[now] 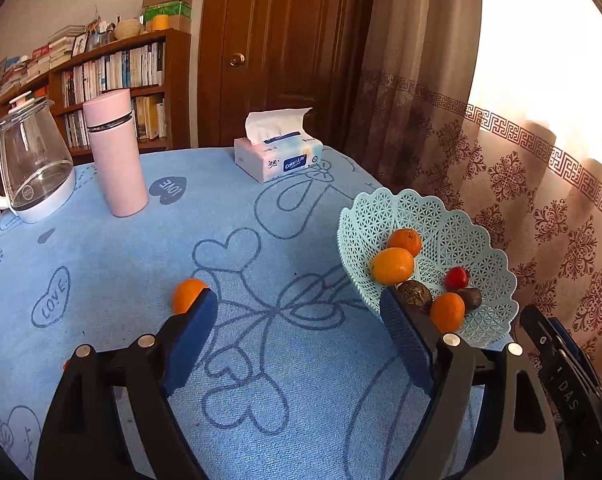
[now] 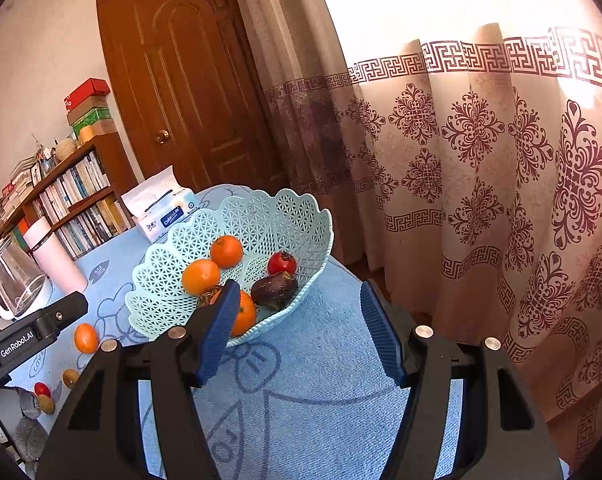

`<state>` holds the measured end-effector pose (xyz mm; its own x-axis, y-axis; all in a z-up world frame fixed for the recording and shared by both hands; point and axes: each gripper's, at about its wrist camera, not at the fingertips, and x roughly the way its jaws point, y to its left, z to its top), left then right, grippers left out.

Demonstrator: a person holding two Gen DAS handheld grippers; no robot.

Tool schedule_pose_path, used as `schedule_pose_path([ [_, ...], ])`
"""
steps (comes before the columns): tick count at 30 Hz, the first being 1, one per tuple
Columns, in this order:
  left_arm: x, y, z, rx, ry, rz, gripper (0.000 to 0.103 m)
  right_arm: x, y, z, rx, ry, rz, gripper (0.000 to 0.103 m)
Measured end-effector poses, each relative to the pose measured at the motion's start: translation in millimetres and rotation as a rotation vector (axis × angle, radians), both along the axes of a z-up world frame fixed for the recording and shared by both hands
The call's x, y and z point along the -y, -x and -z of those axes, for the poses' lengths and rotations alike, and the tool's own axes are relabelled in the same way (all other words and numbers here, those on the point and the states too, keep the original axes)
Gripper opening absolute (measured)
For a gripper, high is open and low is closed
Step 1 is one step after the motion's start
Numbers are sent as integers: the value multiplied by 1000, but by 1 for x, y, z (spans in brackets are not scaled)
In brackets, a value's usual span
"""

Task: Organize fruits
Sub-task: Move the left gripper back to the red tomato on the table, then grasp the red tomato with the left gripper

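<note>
basket [image 2: 261, 216]: upright, rim up | left tool [image 1: 297, 320]: agape, empty | right tool [image 2: 297, 320]: agape, empty

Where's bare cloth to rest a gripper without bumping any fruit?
Free: the wide stretch between the pink flask, tissue pack and basket, and the cloth in front of the basket. Crowded: the basket's bowl, and the near left edge, where an orange and smaller fruits lie.

A left gripper [image 1: 297, 312] finger is covering part of the loose orange [image 1: 187, 295], while the small fruits [image 2: 57, 386] at the table's edge are staying too tiny to name — dark fruit [image 1: 415, 295] sitting half hidden.
</note>
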<state>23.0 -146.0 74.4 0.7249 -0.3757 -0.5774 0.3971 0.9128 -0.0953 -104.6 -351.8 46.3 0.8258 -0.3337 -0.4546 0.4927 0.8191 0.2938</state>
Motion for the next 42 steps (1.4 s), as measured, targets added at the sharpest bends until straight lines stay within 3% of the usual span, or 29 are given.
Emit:
schedule_pose_path([
  [3, -14, 2, 1, -2, 7, -21, 83, 0, 1, 0, 3, 3, 3, 71],
  [20, -118, -1, 12, -40, 32, -222, 83, -1, 1, -1, -3, 13, 13, 71],
  [24, -141, -7, 15, -74, 70, -258, 83, -1, 0, -2, -8, 18, 20, 71],
  [31, -164, -12, 25, -110, 75, -313, 83, -1, -1, -1, -16, 25, 24, 71],
  [39, -163, -21, 49, -195, 39, -328, 71, -2, -2, -1, -20, 28, 23, 71],
  [42, -163, -25, 56, -227, 36, -330, 61, -2, -2, -1, -21, 28, 22, 71],
])
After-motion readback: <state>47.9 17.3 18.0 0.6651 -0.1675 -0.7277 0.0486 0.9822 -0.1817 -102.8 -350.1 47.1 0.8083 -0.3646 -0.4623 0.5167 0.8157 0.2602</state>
